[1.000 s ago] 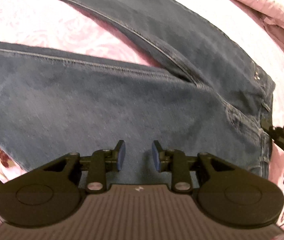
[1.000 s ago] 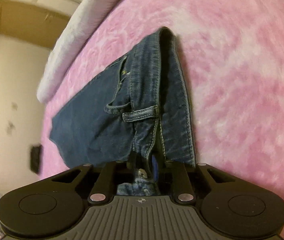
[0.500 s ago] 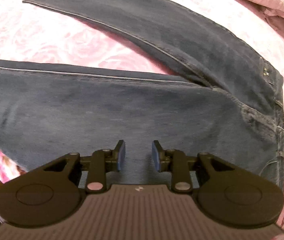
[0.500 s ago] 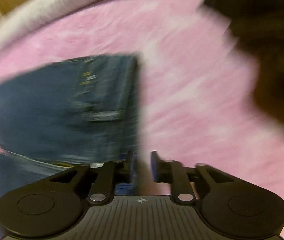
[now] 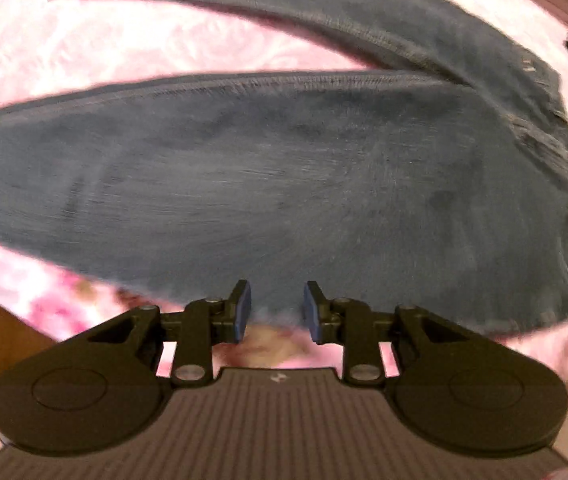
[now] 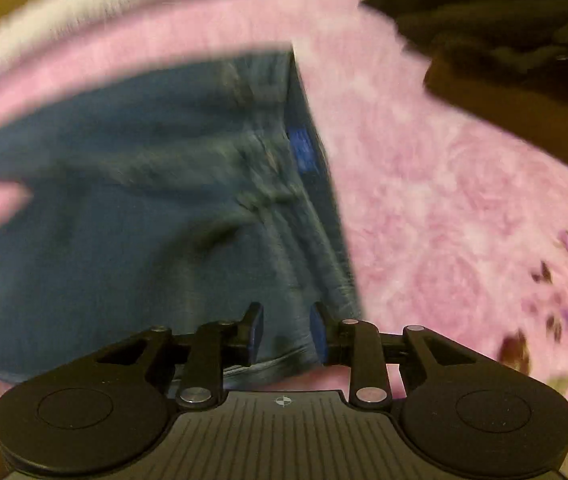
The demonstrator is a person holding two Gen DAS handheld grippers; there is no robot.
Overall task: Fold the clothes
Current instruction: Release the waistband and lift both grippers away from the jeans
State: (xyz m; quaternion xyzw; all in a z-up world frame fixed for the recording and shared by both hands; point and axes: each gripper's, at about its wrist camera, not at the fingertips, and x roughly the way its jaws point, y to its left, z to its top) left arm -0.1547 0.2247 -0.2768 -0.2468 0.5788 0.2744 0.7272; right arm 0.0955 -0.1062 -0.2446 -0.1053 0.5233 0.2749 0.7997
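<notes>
A pair of dark blue jeans (image 5: 284, 184) lies flat on a pink bedspread (image 5: 123, 52), legs spread apart toward the left, waistband at the right. My left gripper (image 5: 276, 307) is open and empty, hovering at the near edge of the nearer leg. In the right wrist view the jeans' waist end (image 6: 163, 208) lies flat with the waistband along its right side. My right gripper (image 6: 286, 332) is open and empty just above the near corner of the waistband. Both views are motion-blurred.
A pile of dark clothes (image 6: 504, 48) lies on the pink bedspread (image 6: 444, 208) at the far right. A pale blanket or pillow edge (image 6: 83, 12) runs along the far side. The bed's near edge (image 5: 11, 320) drops off at the lower left.
My right gripper opened and let go of the jeans' waistband, which now lies flat, and it swung back. My left gripper pulled back toward the near edge of the leg.
</notes>
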